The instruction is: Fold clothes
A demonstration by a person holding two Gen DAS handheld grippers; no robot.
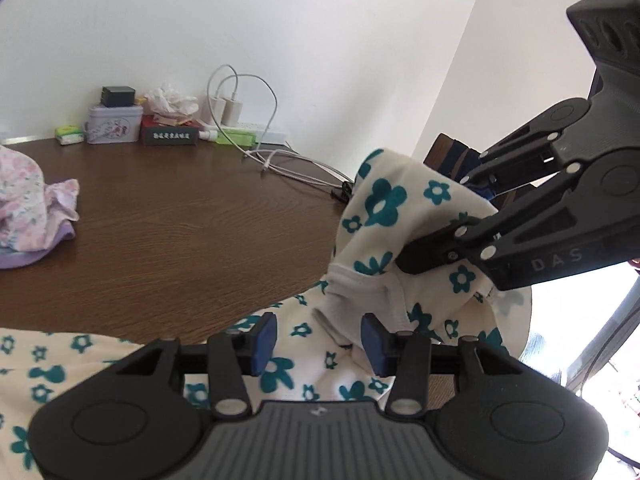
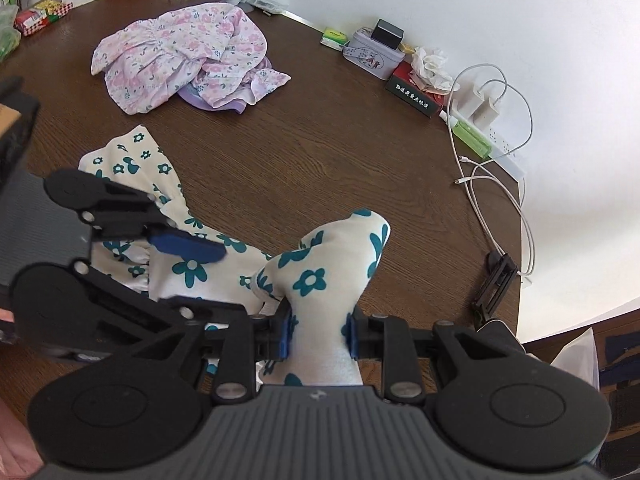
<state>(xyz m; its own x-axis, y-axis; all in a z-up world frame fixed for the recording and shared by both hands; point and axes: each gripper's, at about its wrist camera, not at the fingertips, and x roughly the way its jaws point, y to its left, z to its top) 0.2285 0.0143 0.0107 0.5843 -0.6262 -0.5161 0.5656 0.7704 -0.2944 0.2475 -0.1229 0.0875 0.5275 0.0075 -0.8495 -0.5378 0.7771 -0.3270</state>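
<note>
So the cream garment with teal flowers [image 2: 192,264] is half lifted off the brown wooden table [image 2: 320,152]. The right gripper [image 2: 318,332] is clamped on a bunched-up wad of it, with a peak of fabric poking up past the pads toward 12 o'clock in the right wrist view. The left gripper [image 1: 318,336] has its blue pads spread apart, and a white ribbed hem sits in the gap at about 12 to 1 o'clock, not pinched as far as I can tell. In the left view the right gripper comes in from 3 o'clock, so both tools are nearly touching over the same corner and the left one is the free one. The rest of the cloth trails away toward 9–10 o'clock in the right view, so that's roughly the long axis, running left along the near side of the table. My guess is the next move hinges on the left pads taking that hem while the right keeps the wad up (can't tell which part of the garment it actually is). Open table lies ahead at 12 o'clock; the pink floral garment [image 2: 180,52] sits well apart at 11, the white charger cables [image 2: 480,184] are over at 2, and the table edge curves close on the right.
</note>
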